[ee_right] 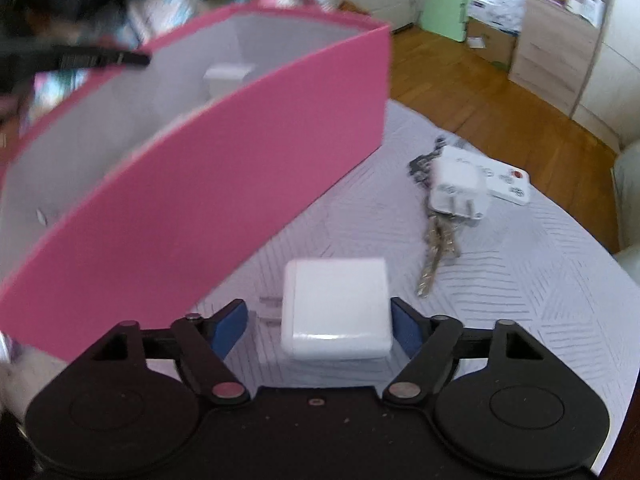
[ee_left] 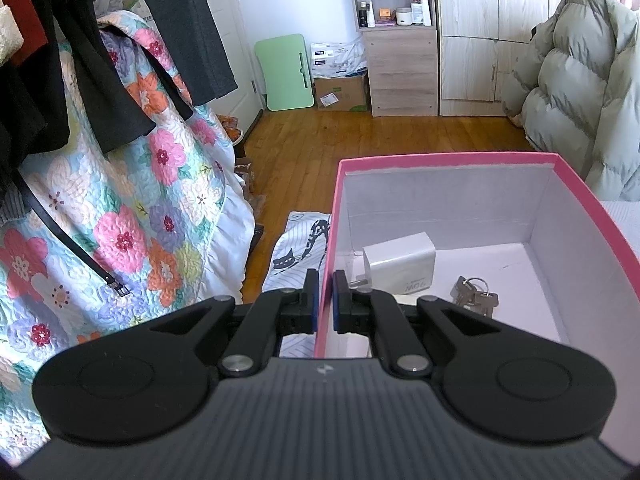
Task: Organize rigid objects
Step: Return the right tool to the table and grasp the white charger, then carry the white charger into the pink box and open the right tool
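Left gripper (ee_left: 325, 296) pinches box (ee_left: 334, 216) wall. Right gripper (ee_right: 320, 330) spread around charger (ee_right: 336, 312), lower centre; off-centre closing risks slip.

1. The pink box (ee_left: 448, 159) is white inside and open on top. My left tongs (ee_left: 326, 292) pinch its near wall.
2. A white charger (ee_left: 400, 262) and a bunch of keys (ee_left: 474, 294) lie in the box.
3. A square white charger (ee_right: 336, 312) lies on the bed between my right tongs (ee_right: 320, 320).
4. Farther off lie a small white plug (ee_right: 460, 190), more keys (ee_right: 438, 248) and a white remote (ee_right: 506, 180), all bunched together.
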### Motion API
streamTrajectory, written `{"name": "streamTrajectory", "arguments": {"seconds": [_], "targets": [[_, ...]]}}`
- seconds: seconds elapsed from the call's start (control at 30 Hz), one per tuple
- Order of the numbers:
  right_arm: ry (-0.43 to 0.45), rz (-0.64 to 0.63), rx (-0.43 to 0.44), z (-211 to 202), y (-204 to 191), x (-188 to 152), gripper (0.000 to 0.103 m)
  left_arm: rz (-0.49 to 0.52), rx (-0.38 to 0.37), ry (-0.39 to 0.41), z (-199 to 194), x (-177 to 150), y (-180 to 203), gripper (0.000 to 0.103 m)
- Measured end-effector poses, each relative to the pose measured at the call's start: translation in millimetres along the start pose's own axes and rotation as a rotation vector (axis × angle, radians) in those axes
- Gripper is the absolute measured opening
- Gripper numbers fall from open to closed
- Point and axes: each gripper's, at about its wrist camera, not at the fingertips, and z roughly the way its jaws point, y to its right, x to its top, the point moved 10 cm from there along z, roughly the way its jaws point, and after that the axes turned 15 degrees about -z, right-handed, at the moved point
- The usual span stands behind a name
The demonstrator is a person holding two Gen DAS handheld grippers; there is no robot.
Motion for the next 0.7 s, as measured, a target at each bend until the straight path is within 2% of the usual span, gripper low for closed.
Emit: {"name": "streamTrajectory", "arguments": {"seconds": [0.1, 0.37, 0.57, 0.7], "targets": [[0.016, 0.001, -0.055, 5.6, -1.1, -1.0, 0.075, -0.001, 0.000, 0.000, -0.2, 0.0, -0.2, 0.005], [0.081, 0.110, -0.110, -7.9, -1.3, -4.7, 0.075, 0.001, 0.000, 0.000, -0.2, -0.1, 0.0, 0.005], [0.173, 0.089, -0.200, -60.3, -4.7, 16.4, 0.075, 0.001, 0.000, 0.000, -0.3, -0.3, 0.3, 0.005], [0.226, -0.010, -0.270, -101.5, -16.3, 49.9, 0.075, -0.002, 0.000, 0.000, -0.4, -0.2, -0.5, 0.005]]}}
